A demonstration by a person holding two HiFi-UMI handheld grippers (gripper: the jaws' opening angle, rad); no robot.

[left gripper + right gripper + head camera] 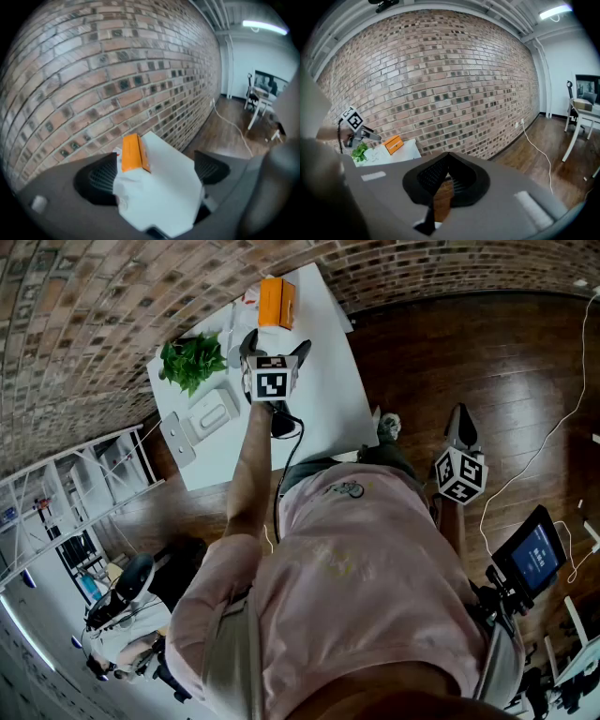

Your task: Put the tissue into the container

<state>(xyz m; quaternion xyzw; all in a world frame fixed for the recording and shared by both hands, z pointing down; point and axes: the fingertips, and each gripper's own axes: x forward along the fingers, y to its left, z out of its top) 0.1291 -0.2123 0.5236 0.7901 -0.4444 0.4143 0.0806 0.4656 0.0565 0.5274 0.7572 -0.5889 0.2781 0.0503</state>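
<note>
A crumpled white tissue [123, 186] lies on the white table [168, 197] in front of an orange box [132, 152], close beside my left gripper's left pad. My left gripper [157, 171] hangs over the table's far end with its jaws wide apart and nothing pressed between them. In the head view the left gripper [276, 343] is just short of the orange box [277, 302]. A white rectangular container [214, 411] sits nearer on the table's left side. My right gripper [459, 423] hangs off the table over the wooden floor. Its jaws [448, 172] are shut and hold nothing.
A green leafy plant [192, 360] stands at the table's left, next to the container. A flat grey-white lid [176, 437] lies at the left edge. A brick wall [84, 324] runs behind the table. Cables trail over the wooden floor [525, 381] to the right.
</note>
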